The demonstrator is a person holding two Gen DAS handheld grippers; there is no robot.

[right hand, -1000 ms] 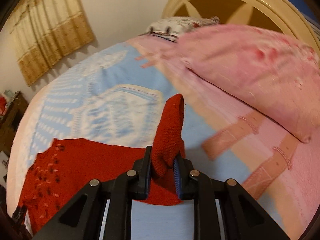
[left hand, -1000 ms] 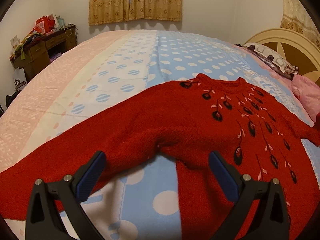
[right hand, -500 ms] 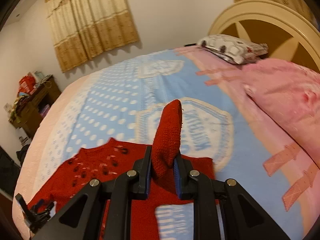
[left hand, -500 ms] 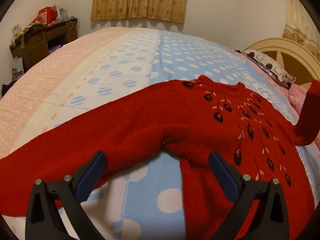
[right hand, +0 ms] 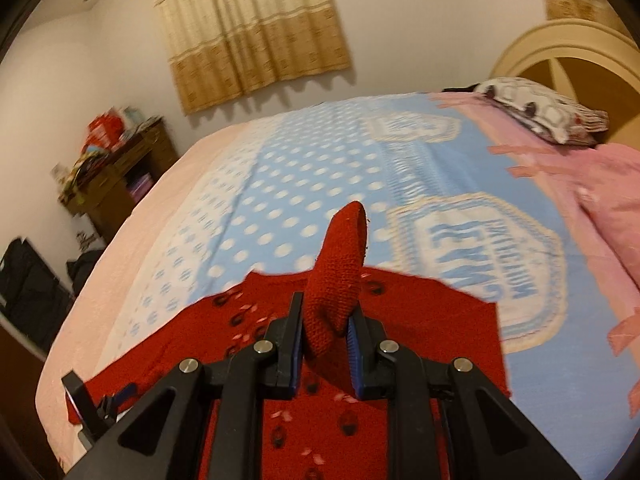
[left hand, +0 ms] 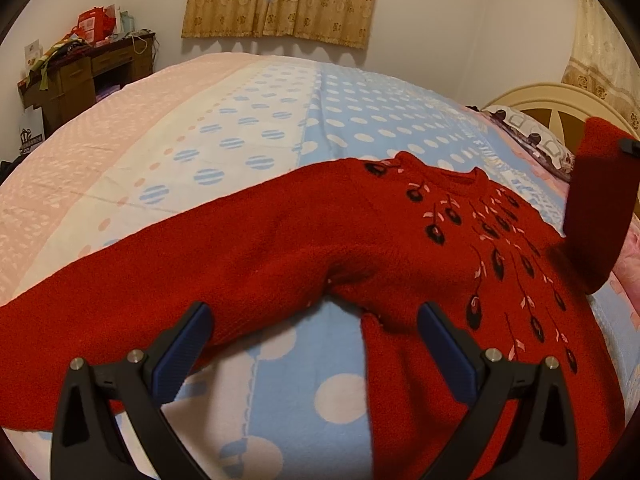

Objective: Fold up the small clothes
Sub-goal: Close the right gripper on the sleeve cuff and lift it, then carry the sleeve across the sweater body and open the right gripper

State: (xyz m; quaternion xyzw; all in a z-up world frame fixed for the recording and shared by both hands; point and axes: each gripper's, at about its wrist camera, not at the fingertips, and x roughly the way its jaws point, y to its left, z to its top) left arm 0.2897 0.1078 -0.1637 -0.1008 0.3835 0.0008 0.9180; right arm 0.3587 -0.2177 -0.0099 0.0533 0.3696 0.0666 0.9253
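Sweater (left hand: 304, 240): red knit, laid flat across the near part of the bed (left hand: 224, 120), front up, neckline toward the far edge; black and pink leaf pattern on the chest.
Right sleeve (right hand: 340, 276): lifted off the bed, standing up over the sweater body; cuff end sticks out past the fingers.
Right gripper (right hand: 324, 340): clenched on the right sleeve, pads pressing the knit from both sides.
Left gripper (left hand: 316, 344): jaws wide apart, nothing between them, over the armpit of the other sleeve near the bed's near edge.
Hidden/cut off: sweater hem and left cuff run out of frame; right-wrist view motion-blurred.
Writing: large blue lettering on the bedspread emblem (right hand: 480, 256), seen upside down, not legible.
Pillow (right hand: 540, 108): patterned, at the headboard (right hand: 560, 44) end.
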